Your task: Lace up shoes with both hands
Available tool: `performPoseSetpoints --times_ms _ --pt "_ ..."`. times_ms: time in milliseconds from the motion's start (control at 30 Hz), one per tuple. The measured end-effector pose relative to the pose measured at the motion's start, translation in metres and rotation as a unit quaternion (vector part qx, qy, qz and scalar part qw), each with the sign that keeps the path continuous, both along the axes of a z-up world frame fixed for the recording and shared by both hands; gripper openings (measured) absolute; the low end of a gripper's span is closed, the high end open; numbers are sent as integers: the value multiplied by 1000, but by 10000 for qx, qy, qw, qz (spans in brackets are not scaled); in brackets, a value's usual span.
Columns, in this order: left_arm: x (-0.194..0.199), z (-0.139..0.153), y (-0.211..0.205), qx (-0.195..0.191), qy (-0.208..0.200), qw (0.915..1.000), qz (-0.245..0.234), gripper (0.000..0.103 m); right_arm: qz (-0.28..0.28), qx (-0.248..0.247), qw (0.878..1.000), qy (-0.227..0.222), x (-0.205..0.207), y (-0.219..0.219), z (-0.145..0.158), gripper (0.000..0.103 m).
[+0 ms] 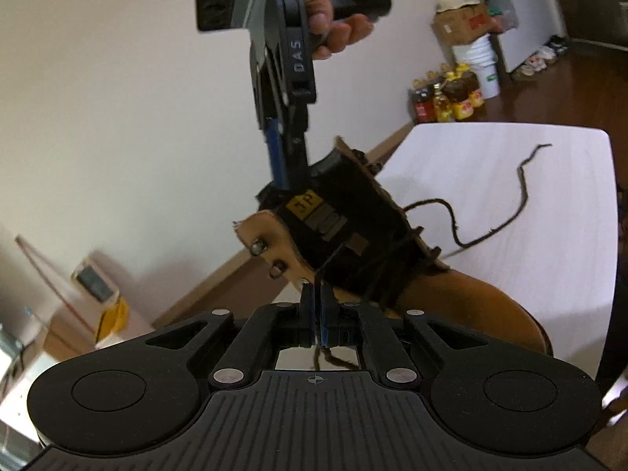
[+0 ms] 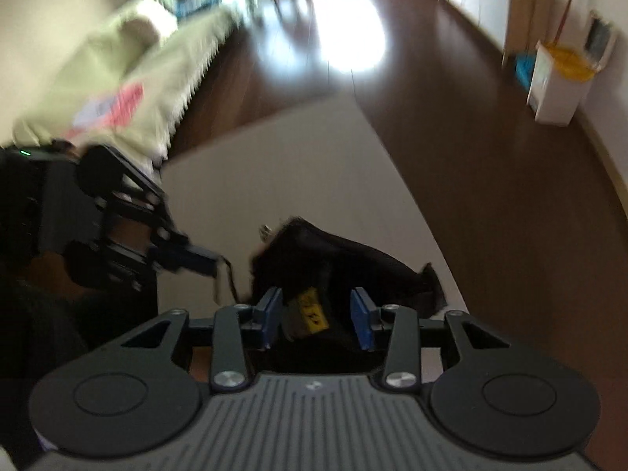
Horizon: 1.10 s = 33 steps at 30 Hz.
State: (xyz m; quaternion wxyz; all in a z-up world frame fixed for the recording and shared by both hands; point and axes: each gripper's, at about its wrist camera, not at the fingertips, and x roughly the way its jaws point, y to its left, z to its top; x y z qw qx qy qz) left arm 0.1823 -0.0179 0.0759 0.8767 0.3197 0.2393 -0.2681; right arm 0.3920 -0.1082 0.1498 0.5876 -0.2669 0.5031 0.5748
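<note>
Left gripper (image 1: 317, 294) jaws pinching lace (image 1: 486, 212), boot (image 1: 353, 227) at table (image 1: 530, 274) edge

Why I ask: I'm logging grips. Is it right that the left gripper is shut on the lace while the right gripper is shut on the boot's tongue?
Not quite. The left gripper is shut on the lace, but the right gripper stands open: the right wrist view shows its blue pads either side of the boot's tongue with gaps.

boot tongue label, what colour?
Yellow label with dark lettering on the black tongue; clearest in the left wrist view.
</note>
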Motion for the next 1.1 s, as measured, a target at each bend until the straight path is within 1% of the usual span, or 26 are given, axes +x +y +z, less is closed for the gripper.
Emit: performPoseSetpoints --times_ms 67,133,300,333,433,500,600,633,667,767,867,1000,1100 --pt "0 -1 -2 -27 68 10000 47 2 273 -354 9989 172 5 14 -3 48" --pt "0 -3 -4 -27 98 9999 100 2 516 -727 9953 391 11 30 -12 48" --pt "8 -8 -4 -230 321 9985 389 2 871 -1165 9853 891 19 58 -34 48" --pt "10 -8 -4 -280 384 9979 436 2 893 -1189 9843 946 19 61 -36 49" --pt "12 -9 -4 -251 397 9981 411 2 906 -1230 9820 1107 24 67 -41 49" --pt "14 -10 -5 -267 442 9978 406 2 846 -1248 9809 1227 30 66 -38 44" --pt "16 -10 -6 -304 475 9975 434 2 862 -1337 9801 1187 30 64 -36 42" --pt "17 -10 -6 -296 497 9973 444 2 856 -1311 9802 1213 29 64 -36 37" --pt "17 -10 -6 -292 509 9973 447 2 857 -1291 9802 1230 27 62 -34 22" --pt "18 -13 -7 -220 483 9974 495 2 921 -1230 9796 1299 21 57 -30 11" --pt "18 -14 -7 -155 458 9977 475 2 899 -1148 9802 1341 10 52 -32 10" --pt "18 -13 -10 -119 432 9981 425 2 789 -1048 9812 1413 11 48 -31 10" --pt "20 -14 -15 -30 412 9981 466 2 861 -1014 9806 1438 9 48 -30 10"
